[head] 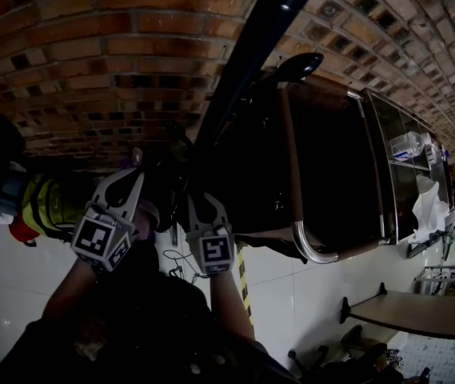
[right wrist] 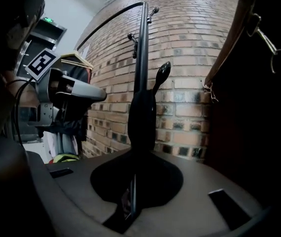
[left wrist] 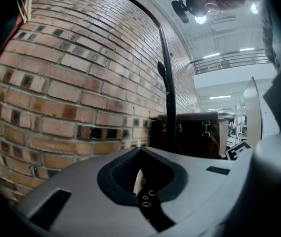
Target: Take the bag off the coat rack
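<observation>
Right gripper has its jaws closed on what looks like a dark strap of the brown bag. The bag hangs on the coat rack, just right of the pole. Left gripper, jaws together, sits just left of the pole, with the brick wall on the far side. Judged risk: the strap could snag on the knobbed hook, and a sideways pull might tip the rack.
</observation>
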`<state>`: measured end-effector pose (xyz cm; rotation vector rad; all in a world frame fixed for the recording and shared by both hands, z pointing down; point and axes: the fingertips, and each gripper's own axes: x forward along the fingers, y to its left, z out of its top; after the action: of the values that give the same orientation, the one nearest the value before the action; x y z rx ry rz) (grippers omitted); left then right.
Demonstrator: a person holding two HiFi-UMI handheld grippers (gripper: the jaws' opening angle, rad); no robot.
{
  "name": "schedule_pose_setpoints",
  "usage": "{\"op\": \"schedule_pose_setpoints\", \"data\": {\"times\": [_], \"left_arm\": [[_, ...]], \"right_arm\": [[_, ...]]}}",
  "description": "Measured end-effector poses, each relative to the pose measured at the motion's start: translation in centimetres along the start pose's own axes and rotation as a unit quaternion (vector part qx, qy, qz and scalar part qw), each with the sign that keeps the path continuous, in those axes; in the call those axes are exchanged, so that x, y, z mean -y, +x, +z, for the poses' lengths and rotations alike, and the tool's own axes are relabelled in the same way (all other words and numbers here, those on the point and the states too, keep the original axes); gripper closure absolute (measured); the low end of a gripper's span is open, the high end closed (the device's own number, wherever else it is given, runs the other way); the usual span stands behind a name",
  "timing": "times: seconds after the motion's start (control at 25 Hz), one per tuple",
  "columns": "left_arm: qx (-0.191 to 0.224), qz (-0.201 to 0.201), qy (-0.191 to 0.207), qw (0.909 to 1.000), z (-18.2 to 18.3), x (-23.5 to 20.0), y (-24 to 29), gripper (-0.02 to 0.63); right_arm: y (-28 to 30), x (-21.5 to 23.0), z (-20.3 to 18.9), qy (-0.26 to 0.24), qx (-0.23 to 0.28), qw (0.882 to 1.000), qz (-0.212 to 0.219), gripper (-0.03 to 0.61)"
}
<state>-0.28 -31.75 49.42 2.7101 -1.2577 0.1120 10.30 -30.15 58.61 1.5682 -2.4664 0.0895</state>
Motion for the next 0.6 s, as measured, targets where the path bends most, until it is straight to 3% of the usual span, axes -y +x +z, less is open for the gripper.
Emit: {"op": "schedule_pose_setpoints", "data": {"times": [0.12, 0.24, 0.36, 0.6], "left_arm": [[-0.001, -0.001, -0.001, 1.0000, 0.4, 0.2, -0.3, 0.595], [-0.001, -0.005, 0.001, 1.0000, 1.1, 0.6, -0.6, 0.594], [0.001, -0.004, 0.001, 1.0000, 1.8, 0.7, -0.8, 0.594], [0.004, -0.008, 0.004, 0.9999, 3.2, 1.3, -1.3, 0.594]], "right_arm": [[-0.8, -0.1, 0.4, -0.021, 0.001, 1.000, 0.004, 0.554], [-2.1, 0.0, 1.6, 0.007, 0.011, 1.000, 0.002, 0.557], [-3.3, -0.7, 2.9, -0.011, 0.003, 1.000, 0.011, 0.558], [-4.5, -1.1, 5.4, 0.020, 0.025, 0.999, 0.010, 0.560]]}}
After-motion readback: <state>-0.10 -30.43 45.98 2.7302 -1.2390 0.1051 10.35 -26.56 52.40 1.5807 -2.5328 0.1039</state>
